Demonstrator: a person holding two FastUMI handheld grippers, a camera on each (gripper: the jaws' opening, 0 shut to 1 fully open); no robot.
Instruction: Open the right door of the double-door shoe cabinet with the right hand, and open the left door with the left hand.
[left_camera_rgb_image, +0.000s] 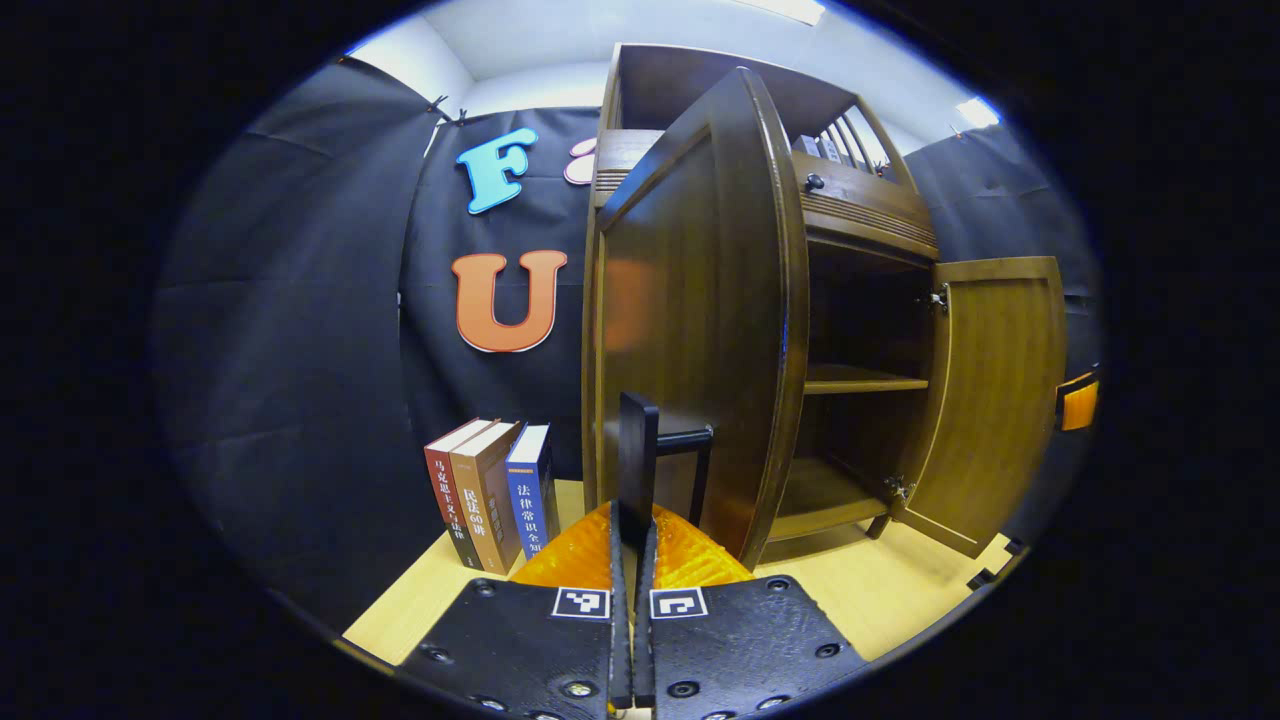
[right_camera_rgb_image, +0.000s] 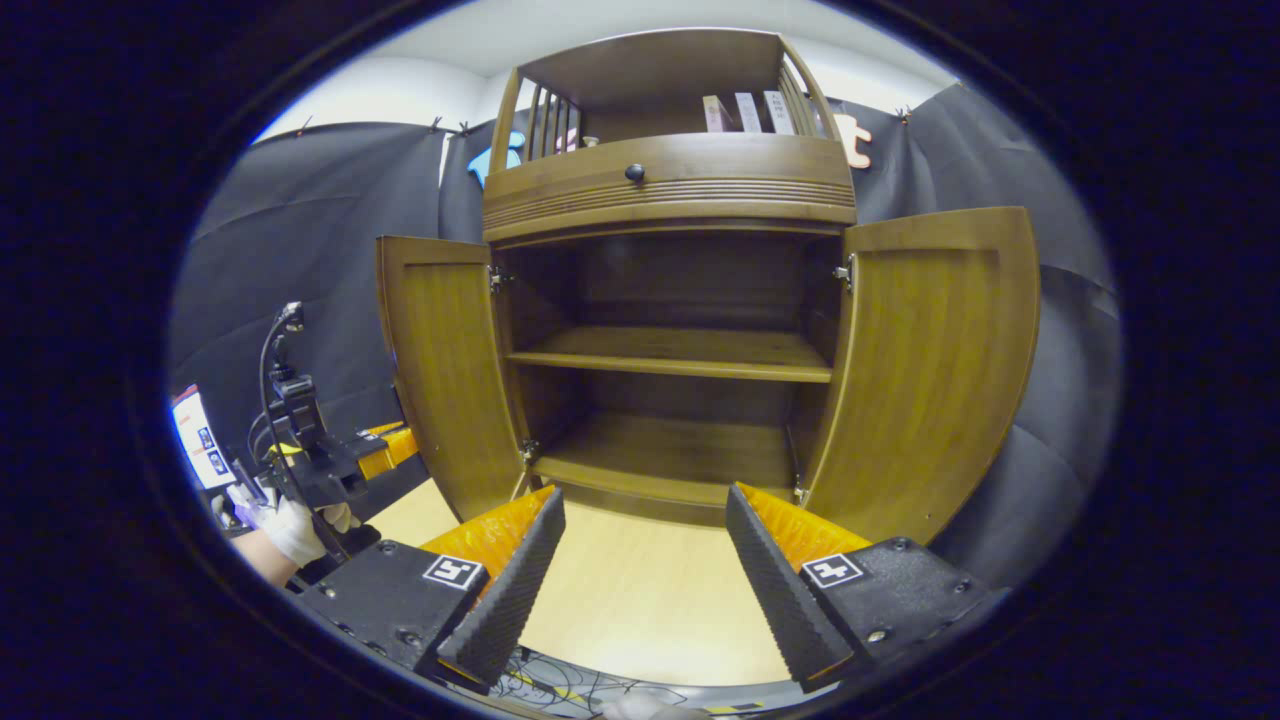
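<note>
The brown shoe cabinet (right_camera_rgb_image: 668, 180) stands with both doors swung out. In the left gripper view the left door (left_camera_rgb_image: 700, 320) is edge-on right before me, and my left gripper (left_camera_rgb_image: 632, 545) is shut on its black bar handle (left_camera_rgb_image: 637, 440). The right door (left_camera_rgb_image: 1000, 400) hangs wide open farther off. In the right gripper view my right gripper (right_camera_rgb_image: 645, 545) is open in front of the cabinet's mouth, holding nothing, apart from the left door (right_camera_rgb_image: 450, 370) and the right door (right_camera_rgb_image: 930, 370). The left gripper (right_camera_rgb_image: 375, 450) and a gloved hand (right_camera_rgb_image: 290, 530) sit outside the left door.
Three upright books (left_camera_rgb_image: 490, 495) stand on the light wooden floor (left_camera_rgb_image: 900, 590) left of the cabinet. Inside are two bare shelves (right_camera_rgb_image: 680, 355). A drawer with a dark knob (right_camera_rgb_image: 634, 172) runs above the doors, with a few books on the top rack (right_camera_rgb_image: 745, 112). Cables lie near my right gripper (right_camera_rgb_image: 580, 685).
</note>
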